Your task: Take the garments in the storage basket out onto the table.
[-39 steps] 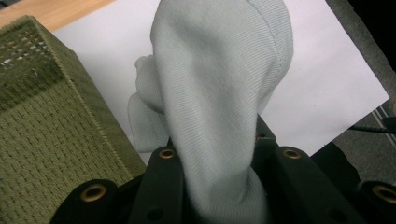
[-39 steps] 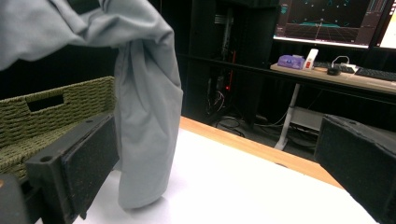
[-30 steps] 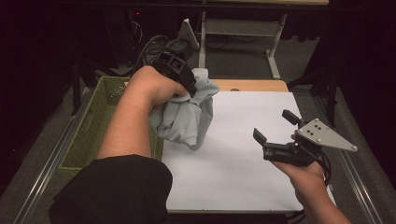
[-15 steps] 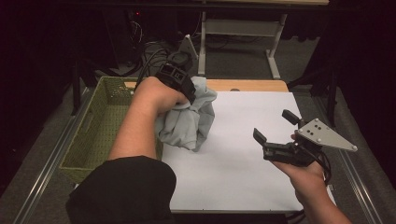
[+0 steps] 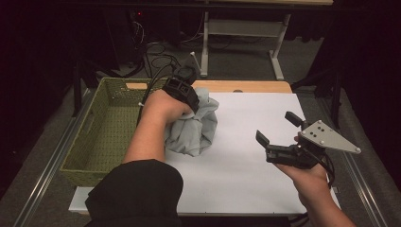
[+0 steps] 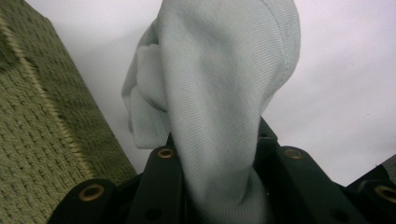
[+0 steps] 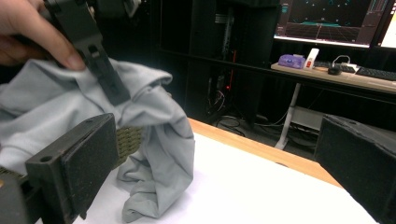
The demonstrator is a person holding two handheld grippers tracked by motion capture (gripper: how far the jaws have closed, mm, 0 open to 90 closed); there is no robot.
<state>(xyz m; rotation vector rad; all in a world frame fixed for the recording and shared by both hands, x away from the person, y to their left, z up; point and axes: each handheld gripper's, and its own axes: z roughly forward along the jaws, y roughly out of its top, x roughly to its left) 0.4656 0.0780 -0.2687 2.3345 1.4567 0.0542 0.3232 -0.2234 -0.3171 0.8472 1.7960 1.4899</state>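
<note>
Empty green basket (image 5: pixel 106 127); left gripper (image 5: pixel 191 105) clamped on grey cloth (image 5: pixel 196 127), right gripper (image 5: pixel 276 130) wide.

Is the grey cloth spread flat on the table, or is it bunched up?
Bunched up. The grey cloth sits in a crumpled heap on the white table beside the basket, one fold pinched in the left gripper.

Green woven basket (image 5: pixel 101 132) left of the white table (image 5: pixel 255 165)

The white table (image 5: pixel 246 175) carries a green basket (image 5: pixel 97 137) and a grey cloth (image 5: pixel 196 130).
</note>
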